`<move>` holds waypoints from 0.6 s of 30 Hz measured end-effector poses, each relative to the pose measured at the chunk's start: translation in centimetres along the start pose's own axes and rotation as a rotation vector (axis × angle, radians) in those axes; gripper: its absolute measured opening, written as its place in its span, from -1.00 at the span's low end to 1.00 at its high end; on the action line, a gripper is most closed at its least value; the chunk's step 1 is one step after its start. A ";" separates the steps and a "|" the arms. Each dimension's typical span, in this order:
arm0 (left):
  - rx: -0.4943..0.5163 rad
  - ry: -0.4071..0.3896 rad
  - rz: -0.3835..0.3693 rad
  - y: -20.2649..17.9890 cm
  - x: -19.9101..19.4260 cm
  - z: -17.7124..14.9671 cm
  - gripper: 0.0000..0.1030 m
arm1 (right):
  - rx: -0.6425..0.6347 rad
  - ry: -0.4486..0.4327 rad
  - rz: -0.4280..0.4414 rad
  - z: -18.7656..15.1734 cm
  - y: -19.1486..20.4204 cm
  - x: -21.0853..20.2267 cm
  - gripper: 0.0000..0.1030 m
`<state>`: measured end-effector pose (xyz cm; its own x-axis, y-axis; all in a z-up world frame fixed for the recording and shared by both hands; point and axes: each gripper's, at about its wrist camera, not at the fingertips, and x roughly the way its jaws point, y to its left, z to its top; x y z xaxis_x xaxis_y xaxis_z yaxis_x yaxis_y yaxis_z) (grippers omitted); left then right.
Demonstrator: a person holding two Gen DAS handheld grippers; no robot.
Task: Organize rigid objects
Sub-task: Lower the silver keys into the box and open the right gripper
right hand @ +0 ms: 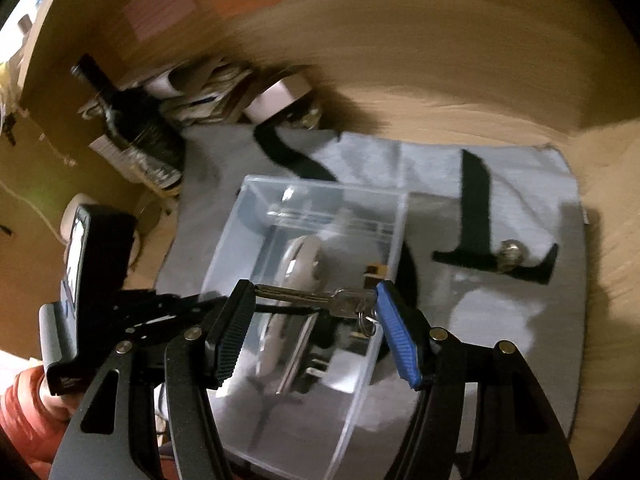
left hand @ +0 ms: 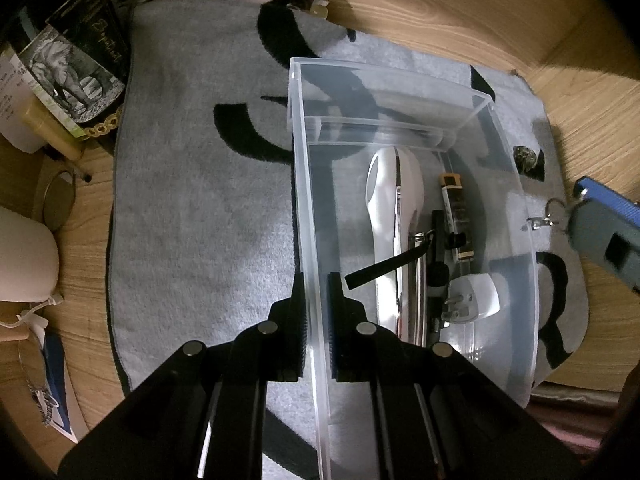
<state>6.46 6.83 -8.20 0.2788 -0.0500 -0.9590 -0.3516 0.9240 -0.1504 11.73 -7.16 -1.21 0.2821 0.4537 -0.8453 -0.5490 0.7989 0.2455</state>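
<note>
While holding the key (right hand: 316, 300) up by the rim of the clear box (right hand: 320, 192), grips it end to end in the right tool (right hand: 313, 286), pads kept apart by its length, tip on the black pad, bow and ring against the blue one. Probably holds it so to let it fall flat among the contents. Pinches the box's side wall tight with the left tool (left hand: 316, 284), likely to stop sliding on the grey mat (left hand: 200, 220). Already keeps a white handled device (left hand: 396, 192), a white plug (left hand: 480, 292) and slim dark items inside. Leaves a small lump (right hand: 508, 256) out on the mat, beside the box.
</note>
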 end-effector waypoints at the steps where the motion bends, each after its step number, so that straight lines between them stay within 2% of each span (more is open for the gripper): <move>1: 0.000 0.000 0.000 0.0 0.0 0.0 -0.88 | -0.004 0.006 0.007 0.0 0.2 0.2 0.15; 12: -0.007 -0.001 -0.003 0.0 -0.1 0.0 -0.88 | -0.066 0.050 0.116 -0.4 1.9 1.1 0.15; 18: -0.009 -0.001 -0.002 0.0 -0.1 0.0 -0.88 | -0.046 0.097 0.101 -0.9 1.4 3.4 0.15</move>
<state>6.45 6.83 -8.13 0.2808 -0.0517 -0.9584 -0.3587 0.9206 -0.1547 11.20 -4.91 -4.20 0.1470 0.4889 -0.8599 -0.6068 0.7311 0.3120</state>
